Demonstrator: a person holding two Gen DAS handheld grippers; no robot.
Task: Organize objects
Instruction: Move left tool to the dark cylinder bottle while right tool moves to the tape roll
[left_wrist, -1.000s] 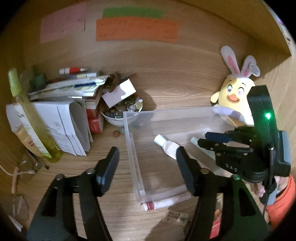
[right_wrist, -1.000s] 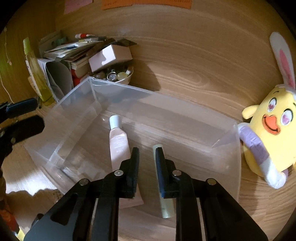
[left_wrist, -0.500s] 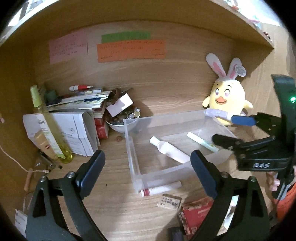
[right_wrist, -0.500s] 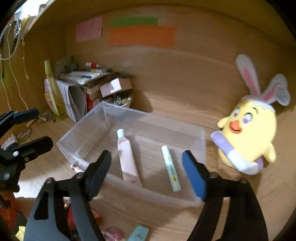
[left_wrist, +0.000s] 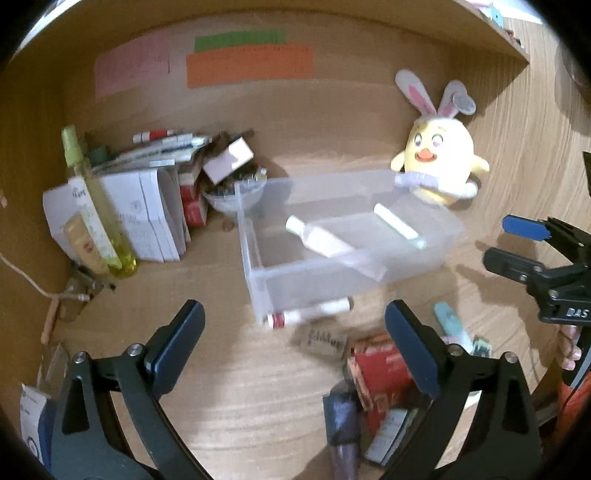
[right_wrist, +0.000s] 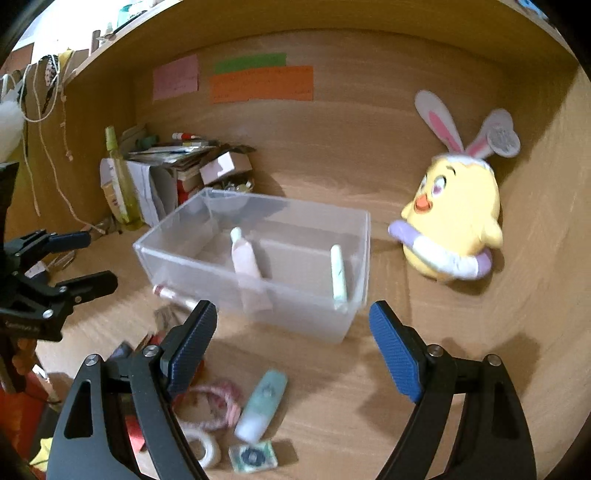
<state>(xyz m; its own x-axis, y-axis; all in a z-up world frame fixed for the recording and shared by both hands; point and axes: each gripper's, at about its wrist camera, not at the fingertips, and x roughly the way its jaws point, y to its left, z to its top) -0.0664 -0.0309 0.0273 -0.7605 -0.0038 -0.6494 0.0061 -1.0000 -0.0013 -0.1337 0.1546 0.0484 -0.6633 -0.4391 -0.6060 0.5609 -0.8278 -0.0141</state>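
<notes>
Now both empty jaws stand spread, the clear bin (right_wrist: 255, 295) beyond them.

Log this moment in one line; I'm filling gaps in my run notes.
left gripper: open, empty | right gripper: open, empty | clear bin: holds pink tube, white stick

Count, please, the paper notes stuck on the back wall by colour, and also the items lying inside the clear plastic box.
Pink note: 1
Green note: 1
Orange note: 1
Pink tube in the clear box: 1
Pale green stick in the clear box: 1
Total: 5
</notes>
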